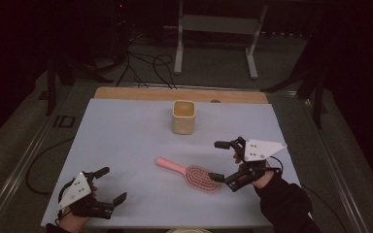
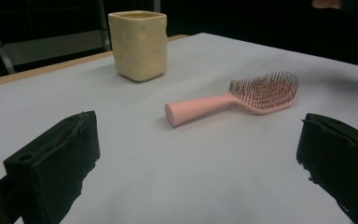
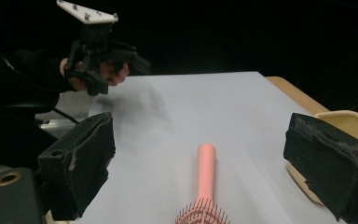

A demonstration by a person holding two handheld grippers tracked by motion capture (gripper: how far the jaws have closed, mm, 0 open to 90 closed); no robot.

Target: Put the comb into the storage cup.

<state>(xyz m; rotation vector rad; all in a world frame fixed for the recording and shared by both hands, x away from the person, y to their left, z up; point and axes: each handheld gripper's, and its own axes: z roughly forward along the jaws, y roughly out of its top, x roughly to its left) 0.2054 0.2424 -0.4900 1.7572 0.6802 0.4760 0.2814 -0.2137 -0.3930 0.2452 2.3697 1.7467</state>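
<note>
A pink hairbrush [image 1: 189, 174] is seen lying untouched on the tabletop [image 1: 126, 145], framed by the open-jawed right hand-held gripper [image 1: 218, 160]; the left hand-held gripper [image 1: 110, 184], also open, is held apart. Nothing is yet grasped.

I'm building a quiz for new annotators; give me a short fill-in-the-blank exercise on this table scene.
1. The hairbrush is ____ in colour.
2. The brush lies with its bristles facing ____.
3. The right hand-held gripper has its jaws ____ beside the brush head.
4. The cream cup stands ____ on the grey mat.

Missing words: pink; up; open; upright
</note>
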